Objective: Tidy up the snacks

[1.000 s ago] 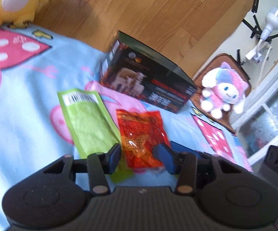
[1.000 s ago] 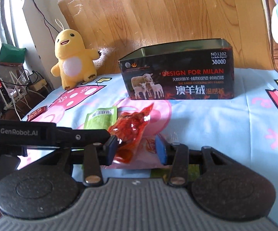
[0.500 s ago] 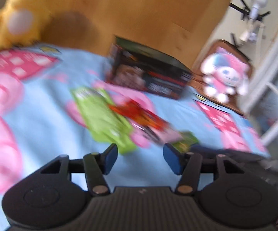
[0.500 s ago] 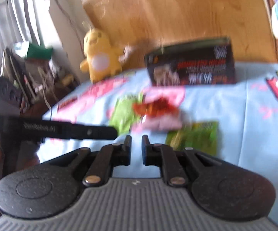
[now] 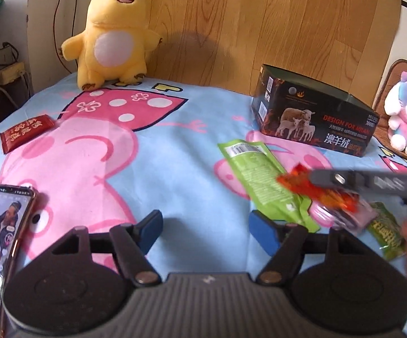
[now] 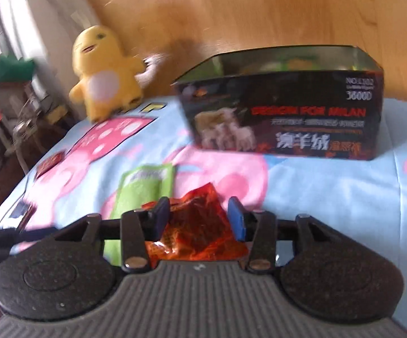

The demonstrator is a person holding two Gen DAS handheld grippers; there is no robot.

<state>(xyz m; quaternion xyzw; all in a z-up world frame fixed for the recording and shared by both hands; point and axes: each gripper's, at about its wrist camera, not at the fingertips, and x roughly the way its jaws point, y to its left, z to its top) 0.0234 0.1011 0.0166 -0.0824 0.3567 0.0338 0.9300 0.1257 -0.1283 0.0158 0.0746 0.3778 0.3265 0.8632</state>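
Note:
My right gripper (image 6: 200, 215) holds an orange-red snack packet (image 6: 200, 225) between its blue pads, lifted off the bed; the packet also shows in the left wrist view (image 5: 316, 191) under the right gripper's body (image 5: 372, 181). A black open tin box (image 6: 282, 107) stands behind it, also in the left wrist view (image 5: 313, 118). A green snack packet (image 5: 260, 174) lies flat on the blue cartoon sheet (image 5: 175, 152). A pink packet (image 5: 347, 217) and a small green packet (image 5: 386, 233) lie to the right. My left gripper (image 5: 205, 232) is open and empty, low over the sheet.
A yellow plush toy (image 5: 110, 33) stands at the back against a wooden board. A red packet (image 5: 26, 133) lies at the left edge. A phone (image 5: 0, 225) lies at the near left. A pink and white plush (image 5: 406, 115) sits on a chair at the right.
My left gripper pulled back and swung left, away from the packets. My right gripper closed empty, then reopened around the orange-red packet and now carries it toward the tin box.

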